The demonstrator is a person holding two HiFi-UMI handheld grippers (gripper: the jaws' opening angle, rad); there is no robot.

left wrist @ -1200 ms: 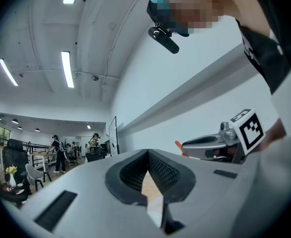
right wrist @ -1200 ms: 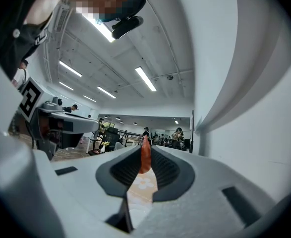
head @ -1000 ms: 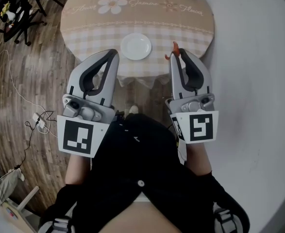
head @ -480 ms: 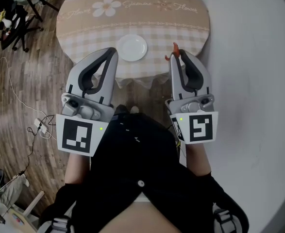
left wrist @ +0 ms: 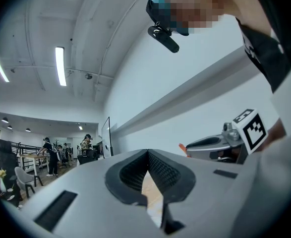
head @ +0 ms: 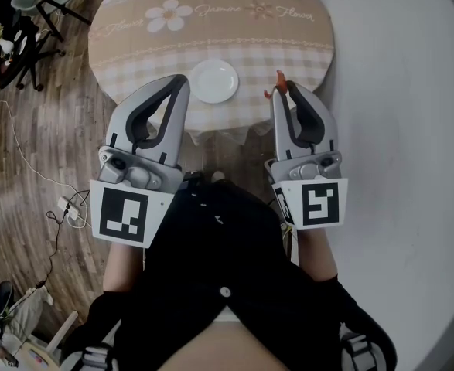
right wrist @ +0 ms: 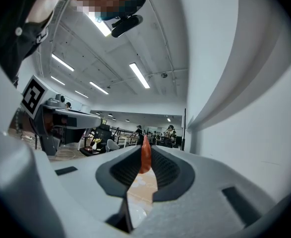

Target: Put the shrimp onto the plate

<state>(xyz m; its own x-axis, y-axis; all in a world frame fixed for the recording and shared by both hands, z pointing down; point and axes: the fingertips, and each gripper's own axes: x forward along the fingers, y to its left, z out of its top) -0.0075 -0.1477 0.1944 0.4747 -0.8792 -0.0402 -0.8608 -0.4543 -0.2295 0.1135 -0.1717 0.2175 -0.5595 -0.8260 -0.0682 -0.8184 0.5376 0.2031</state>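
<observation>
Holding shrimp [head: 279, 80] tight at tip of right gripper [head: 286, 90], jaws squeezed on it so it can't fall. Shrimp not on plate [head: 214, 81] yet. Plate waits on table [head: 134, 46], at 9 o'clock from shrimp. Left gripper [head: 179, 84] pressed closed, nothing inside, probably not needed for this job.

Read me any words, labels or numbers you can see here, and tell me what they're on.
"Flower": tablecloth, left of the daisy.
"Jasmine": same cloth, right of the daisy; small script.
"Flower": same cloth, far right.
Left gripper and right gripper markers: patterns only, no text.
</observation>
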